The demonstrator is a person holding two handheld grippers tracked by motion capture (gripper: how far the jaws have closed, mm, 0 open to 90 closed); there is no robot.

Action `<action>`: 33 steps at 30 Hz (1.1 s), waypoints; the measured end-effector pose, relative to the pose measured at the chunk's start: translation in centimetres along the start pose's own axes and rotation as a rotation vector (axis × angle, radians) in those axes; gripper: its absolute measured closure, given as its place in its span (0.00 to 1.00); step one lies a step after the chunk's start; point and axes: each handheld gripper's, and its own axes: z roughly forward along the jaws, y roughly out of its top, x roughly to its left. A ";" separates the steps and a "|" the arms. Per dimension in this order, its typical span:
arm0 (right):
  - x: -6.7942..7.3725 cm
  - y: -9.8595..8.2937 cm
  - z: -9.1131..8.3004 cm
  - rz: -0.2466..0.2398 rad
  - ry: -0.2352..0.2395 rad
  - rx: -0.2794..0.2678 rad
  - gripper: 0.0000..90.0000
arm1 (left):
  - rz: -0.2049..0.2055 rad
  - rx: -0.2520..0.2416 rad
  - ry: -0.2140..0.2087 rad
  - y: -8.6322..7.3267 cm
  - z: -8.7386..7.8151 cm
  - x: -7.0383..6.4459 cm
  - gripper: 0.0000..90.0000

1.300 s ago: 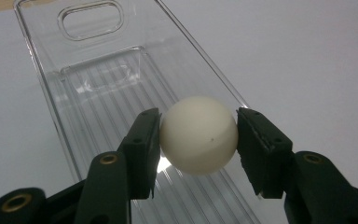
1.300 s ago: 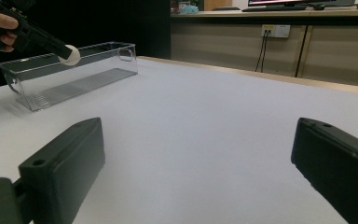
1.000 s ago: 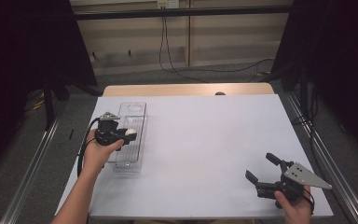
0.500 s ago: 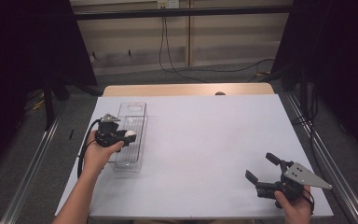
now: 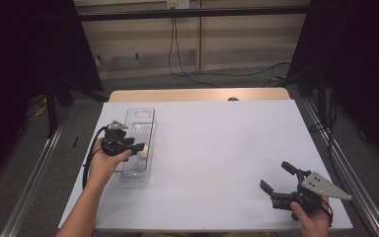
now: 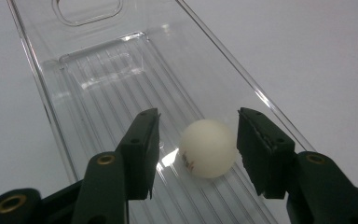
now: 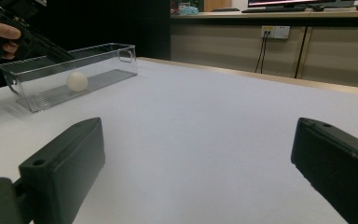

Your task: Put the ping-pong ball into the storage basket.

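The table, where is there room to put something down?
Most of the white table is bare: the whole stretch between the clear box on the left side and the right gripper near the front right corner. The far half is free too. It is crowded only at the box, where the left gripper has its jaws open around the white ball.

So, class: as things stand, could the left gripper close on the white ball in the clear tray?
Probably yes. The left gripper is open, its jaws either side of the white ball in the clear tray, with nothing between.
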 end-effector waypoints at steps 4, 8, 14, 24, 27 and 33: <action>0.0 0.0 0.0 0.006 -0.004 -0.002 0.03 | -0.011 -0.003 0.002 0.0 -0.2 0.0 0.52; 0.0 0.0 0.0 0.001 0.000 0.001 0.03 | -0.019 -0.019 0.004 0.0 -0.5 0.2 0.48; 0.1 0.0 0.0 0.006 -0.004 -0.002 0.03 | -0.036 -0.046 0.011 -0.1 -0.9 0.4 0.40; 0.1 0.0 0.0 0.006 -0.003 0.000 0.03 | -0.060 -0.090 0.015 -0.4 -1.6 0.6 0.29; 0.1 0.0 0.1 -0.004 0.005 0.003 0.03 | -0.055 -0.103 0.016 -0.3 -1.9 0.5 0.21; 0.1 0.0 0.2 -0.001 0.011 0.006 0.03 | -0.051 -0.126 0.020 -0.4 -2.5 0.4 0.16</action>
